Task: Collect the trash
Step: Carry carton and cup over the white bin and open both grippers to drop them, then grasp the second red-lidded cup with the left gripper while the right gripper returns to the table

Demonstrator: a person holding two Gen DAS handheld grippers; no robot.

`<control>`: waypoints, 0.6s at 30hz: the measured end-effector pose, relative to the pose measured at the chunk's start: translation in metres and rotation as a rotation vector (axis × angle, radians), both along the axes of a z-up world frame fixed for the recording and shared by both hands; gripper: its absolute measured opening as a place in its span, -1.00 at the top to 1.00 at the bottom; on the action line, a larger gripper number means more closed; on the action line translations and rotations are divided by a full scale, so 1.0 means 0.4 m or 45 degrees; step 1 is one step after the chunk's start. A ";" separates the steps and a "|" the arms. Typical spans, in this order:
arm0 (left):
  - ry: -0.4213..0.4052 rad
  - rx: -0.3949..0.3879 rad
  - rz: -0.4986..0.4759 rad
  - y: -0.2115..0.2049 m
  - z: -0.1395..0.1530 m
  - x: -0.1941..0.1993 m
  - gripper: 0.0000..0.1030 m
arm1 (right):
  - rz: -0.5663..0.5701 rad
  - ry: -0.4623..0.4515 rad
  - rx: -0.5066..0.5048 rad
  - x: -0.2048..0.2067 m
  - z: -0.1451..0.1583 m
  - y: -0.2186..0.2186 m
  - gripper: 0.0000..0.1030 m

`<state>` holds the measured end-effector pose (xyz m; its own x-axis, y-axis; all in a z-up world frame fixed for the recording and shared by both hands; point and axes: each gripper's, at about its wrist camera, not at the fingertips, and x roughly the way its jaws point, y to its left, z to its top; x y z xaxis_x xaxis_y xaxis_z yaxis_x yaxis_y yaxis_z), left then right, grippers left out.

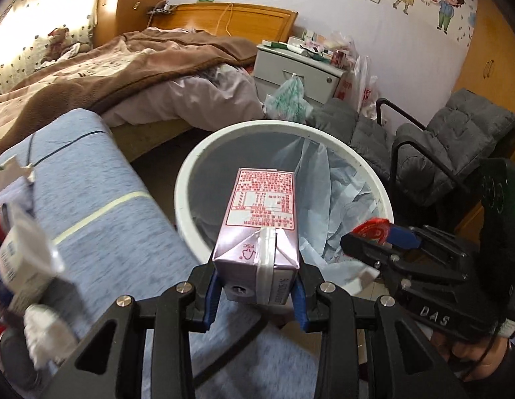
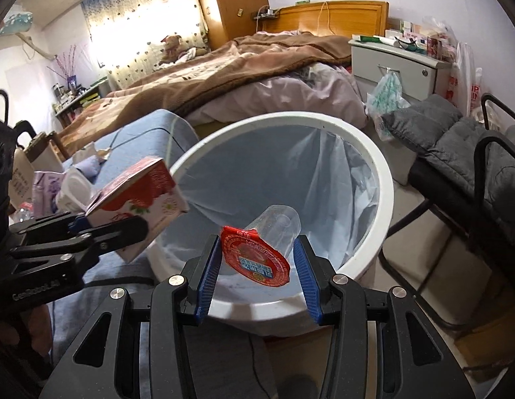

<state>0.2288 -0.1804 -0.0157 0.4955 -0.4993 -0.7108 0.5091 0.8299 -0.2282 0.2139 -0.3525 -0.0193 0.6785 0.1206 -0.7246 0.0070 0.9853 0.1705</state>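
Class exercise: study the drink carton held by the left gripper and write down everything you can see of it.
The drink carton is a small rectangular paperboard box, pale pink-lilac with red print and strawberry pictures on one side. A wrapped white straw is stuck across one face, and a folded end flap bears an FSC mark. It looks undamaged. The left gripper clamps it between blue-padded fingers, holding it tilted over the bin's white rim. Nothing else touches it.
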 end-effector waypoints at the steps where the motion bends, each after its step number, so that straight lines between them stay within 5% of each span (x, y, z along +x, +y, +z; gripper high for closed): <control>1: 0.001 0.004 0.001 -0.004 -0.001 0.003 0.27 | -0.001 0.007 -0.005 0.004 -0.004 -0.002 0.10; 5: -0.021 0.004 -0.001 -0.012 0.002 0.006 -0.20 | -0.009 0.029 -0.004 0.013 -0.015 -0.004 0.05; 18: -0.143 -0.035 0.104 0.071 0.053 -0.046 -0.29 | -0.004 -0.113 0.065 -0.063 0.046 0.016 -0.25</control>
